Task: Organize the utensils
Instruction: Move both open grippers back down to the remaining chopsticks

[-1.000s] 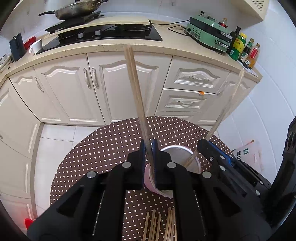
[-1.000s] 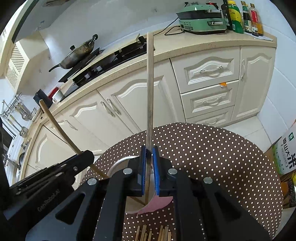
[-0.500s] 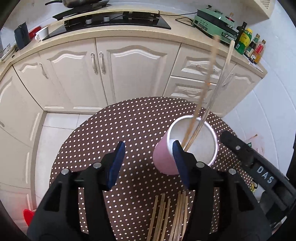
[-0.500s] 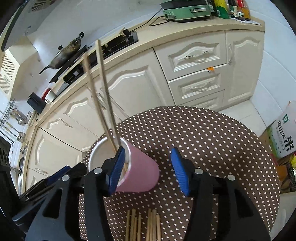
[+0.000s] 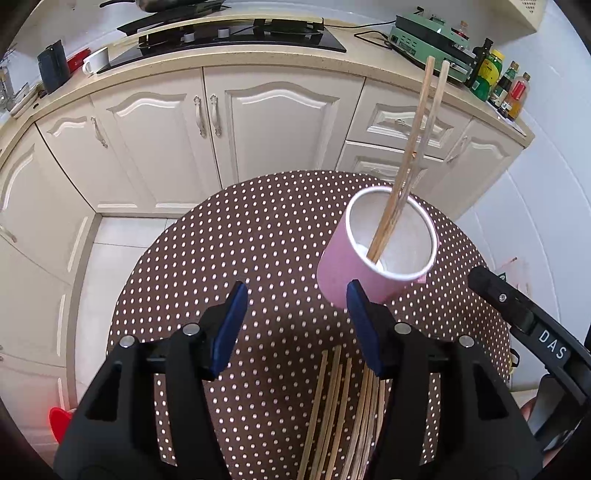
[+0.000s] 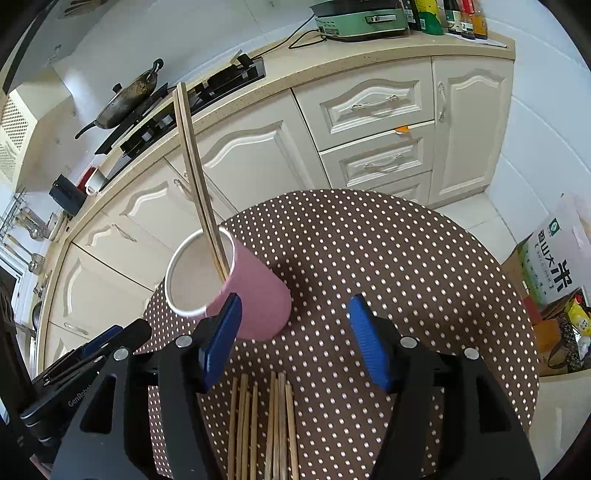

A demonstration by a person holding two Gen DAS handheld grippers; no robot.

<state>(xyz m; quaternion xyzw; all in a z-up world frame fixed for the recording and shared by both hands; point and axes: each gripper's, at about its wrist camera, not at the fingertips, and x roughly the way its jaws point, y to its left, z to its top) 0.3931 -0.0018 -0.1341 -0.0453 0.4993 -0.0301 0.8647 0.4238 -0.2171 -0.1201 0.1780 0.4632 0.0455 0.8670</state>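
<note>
A pink cup stands on the brown dotted table. Two wooden chopsticks lean upright inside it. Several more chopsticks lie in a bundle on the table under both grippers. My left gripper is drawn back to the left of the cup, its jaws opening with nothing between them. My right gripper hovers just in front and to the right of the cup, jaws opening too, pads pressing on nothing. Each gripper shows at the edge of the other's view.
Cream cabinets run behind the table under a counter with a black hob, a wok, a green appliance and bottles. A cardboard box with a rice bag stands on the floor at the right.
Both grippers held one chopstick each over the cup a second ago. They let go, the two chopsticks dropped into the cup, and both grippers drew back toward the bundle with jaws spread.
</note>
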